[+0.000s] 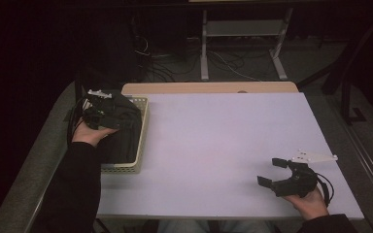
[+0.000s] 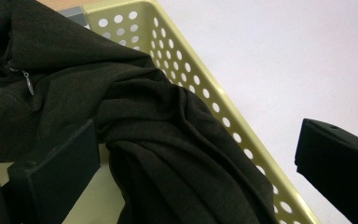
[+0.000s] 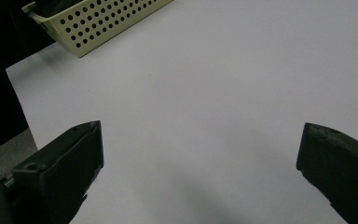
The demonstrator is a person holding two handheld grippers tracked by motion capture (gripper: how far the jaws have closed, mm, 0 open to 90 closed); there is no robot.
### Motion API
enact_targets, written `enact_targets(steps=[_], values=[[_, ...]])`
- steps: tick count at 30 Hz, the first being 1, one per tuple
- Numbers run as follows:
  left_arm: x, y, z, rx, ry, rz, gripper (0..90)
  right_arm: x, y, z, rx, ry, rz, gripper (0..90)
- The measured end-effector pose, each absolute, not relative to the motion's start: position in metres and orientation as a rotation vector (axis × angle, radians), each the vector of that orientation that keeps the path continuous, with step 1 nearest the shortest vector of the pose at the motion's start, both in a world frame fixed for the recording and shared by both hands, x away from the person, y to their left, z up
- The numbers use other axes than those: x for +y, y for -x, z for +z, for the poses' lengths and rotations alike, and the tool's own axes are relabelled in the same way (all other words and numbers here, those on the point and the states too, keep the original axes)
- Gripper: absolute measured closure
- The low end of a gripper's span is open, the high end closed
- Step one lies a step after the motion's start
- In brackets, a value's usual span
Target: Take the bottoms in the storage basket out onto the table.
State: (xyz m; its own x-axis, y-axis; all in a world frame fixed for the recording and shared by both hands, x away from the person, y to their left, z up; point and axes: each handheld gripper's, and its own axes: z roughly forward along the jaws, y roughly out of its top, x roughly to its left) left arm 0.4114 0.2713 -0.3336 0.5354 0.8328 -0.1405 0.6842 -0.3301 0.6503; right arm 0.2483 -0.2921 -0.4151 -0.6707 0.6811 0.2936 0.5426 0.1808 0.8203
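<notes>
Left gripper [image 1: 97,114], jaws released, is hovering over dark garment [image 2: 168,154] in basket [image 2: 223,102]; closing seems next; right gripper [image 1: 277,174] is idling, jaws apart.

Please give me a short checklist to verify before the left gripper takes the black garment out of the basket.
1. Left gripper open over the black garment: ok.
2. Cloth between its jaws: ok, one fold lies there.
3. Garment free of the basket: not ok, it drapes over the rim.
4. Zipper pull away from the jaws: ok.
5. Right gripper open, holding nothing: ok.
6. Table free for laying the garment: ok.
</notes>
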Motion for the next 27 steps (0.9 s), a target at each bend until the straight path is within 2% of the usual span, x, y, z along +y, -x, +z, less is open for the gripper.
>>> enact_targets(steps=[27], values=[[0.269,-0.432,-0.367,1.347,-2.136,0.213,0.0,-0.292,-0.249,-0.417,2.308,-1.199,1.493,0.0]])
